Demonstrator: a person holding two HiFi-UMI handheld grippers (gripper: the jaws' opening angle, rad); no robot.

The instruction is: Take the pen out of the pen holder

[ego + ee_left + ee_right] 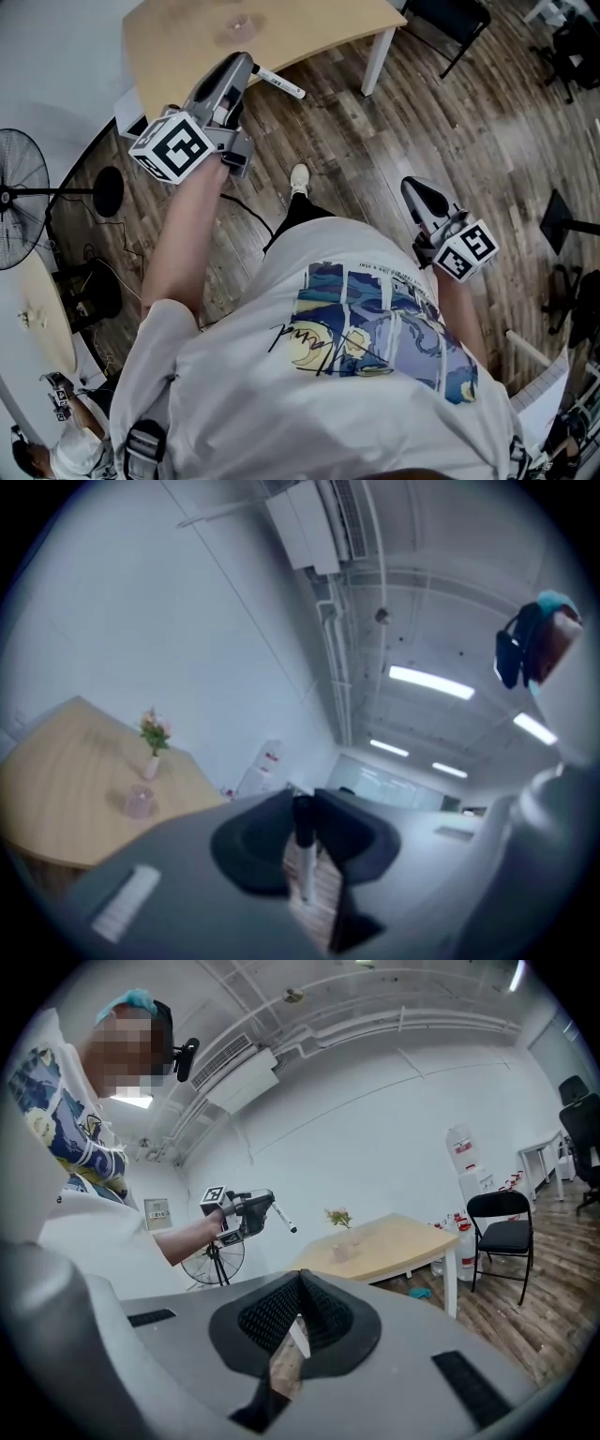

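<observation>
**Pen (279,83) out of pen holder (139,802), held in left tongs (248,64)**

Step in hand: extraction looks done; this is the carry-away phase.

Obs. 1: Left tongs are clamped on the pen. The left gripper view shows the dark cap end pinched between the pads, with the white barrel running out past them. The head view shows the pen sticking out forward from the tips, over the wooden floor beside the bench (187,47), touching nothing else.

Obs. 2: Pen holder (a small clear cup, as far as it can be told) stands on the bench near a vase of flowers (153,747), well apart from the pen. Whether anything remains in it cannot be told.

Obs. 3: Right tongs (414,187) are pressed together with nothing between them, held low at the person's right side and idle.

Judgement: task essentially complete. The next move only calls for keeping the clamp firm, since the grip sits at one end and the pen could pivot. If the pen is to be set down, bring it low over the bench before parting the pads.
</observation>
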